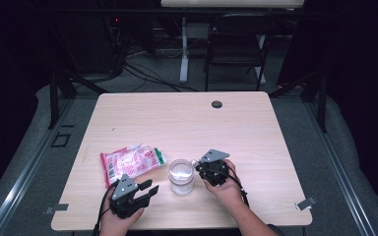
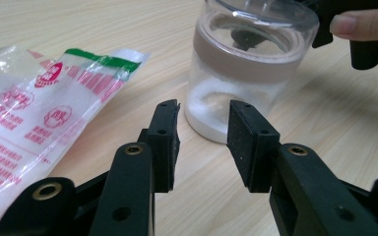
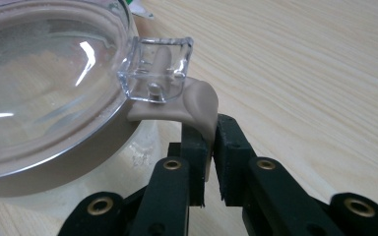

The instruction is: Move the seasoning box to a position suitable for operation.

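With the right hand-held gripper (image 3: 207,147) clamped on the jar's tab (image 3: 197,105) and the left hand-held gripper (image 2: 203,140) empty and parted, pulling may tip the unsteadied jar (image 1: 181,176).

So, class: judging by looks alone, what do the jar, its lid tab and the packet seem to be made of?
Jar: clear glass or hard plastic, glossy; you see through it. Lid tab: beige, matte, bent between the right gripper jaws, so probably soft rubber or silicone. Packet: thin, shiny, crinkled plastic film, printed red and green.
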Available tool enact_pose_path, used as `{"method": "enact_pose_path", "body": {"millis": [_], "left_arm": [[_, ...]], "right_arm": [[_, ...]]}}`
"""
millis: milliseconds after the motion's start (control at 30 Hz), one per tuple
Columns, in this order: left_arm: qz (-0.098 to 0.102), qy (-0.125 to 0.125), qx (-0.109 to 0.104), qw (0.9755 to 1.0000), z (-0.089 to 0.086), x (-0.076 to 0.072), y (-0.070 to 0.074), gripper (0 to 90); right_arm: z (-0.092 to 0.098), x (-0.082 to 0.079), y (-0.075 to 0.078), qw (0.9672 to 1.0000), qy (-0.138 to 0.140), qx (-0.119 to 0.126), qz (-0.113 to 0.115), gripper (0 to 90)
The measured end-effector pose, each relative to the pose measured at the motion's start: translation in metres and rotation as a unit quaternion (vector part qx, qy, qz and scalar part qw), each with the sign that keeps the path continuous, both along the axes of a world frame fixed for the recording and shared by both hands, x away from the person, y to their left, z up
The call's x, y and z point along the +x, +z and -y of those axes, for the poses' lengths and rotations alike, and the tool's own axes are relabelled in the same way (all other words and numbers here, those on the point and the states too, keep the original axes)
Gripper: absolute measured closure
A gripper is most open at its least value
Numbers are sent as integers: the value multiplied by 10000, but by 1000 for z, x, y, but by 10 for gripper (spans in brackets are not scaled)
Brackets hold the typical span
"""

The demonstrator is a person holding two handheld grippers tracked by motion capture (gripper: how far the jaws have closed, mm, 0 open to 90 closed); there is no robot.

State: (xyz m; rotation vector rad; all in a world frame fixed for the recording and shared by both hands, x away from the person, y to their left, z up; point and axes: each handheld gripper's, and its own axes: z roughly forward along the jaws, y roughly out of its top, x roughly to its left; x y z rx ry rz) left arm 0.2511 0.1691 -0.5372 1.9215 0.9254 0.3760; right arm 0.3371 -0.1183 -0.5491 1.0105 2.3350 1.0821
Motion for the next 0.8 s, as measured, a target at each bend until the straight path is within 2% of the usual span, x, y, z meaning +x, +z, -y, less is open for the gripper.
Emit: {"method": "enact_pose_path", "body": {"millis": [200, 267, 333, 367, 433, 500, 533, 600, 733, 800], "left_arm": [[-8, -178, -108, 9998, 5, 9, 3, 683], [-66, -266, -113, 9996, 9, 13, 4, 692], [-194, -407, -311, 9985, 16, 14, 2, 694], [-223, -498, -337, 9979, 19, 14, 2, 690], [-188, -730, -279, 9968, 29, 11, 2, 666], [-78, -883, -137, 9960, 41, 8, 1, 597], [17, -929, -20, 9957, 46, 7, 0, 565], [186, -1011, 63, 9947, 54, 5, -2, 508], [176, -1099, 101, 9937, 59, 6, -2, 442], [144, -1113, 68, 9937, 57, 8, 0, 440]], "right_arm": [[9, -14, 1, 9994, -331, -96, 31, 855], [11, -20, 1, 9989, -459, -90, 40, 853], [13, -26, 2, 9983, -563, -141, 60, 851], [14, -29, 2, 9980, -613, -148, 75, 851], [16, -31, 2, 9976, -669, -148, 61, 851], [18, -34, 2, 9974, -705, -137, 41, 851], [18, -36, 2, 9972, -741, -118, 39, 851], [18, -39, 2, 9972, -743, -118, 49, 851], [18, -44, 2, 9971, -735, -166, 41, 847], [19, -45, 2, 9973, -726, -85, 19, 839]]}}
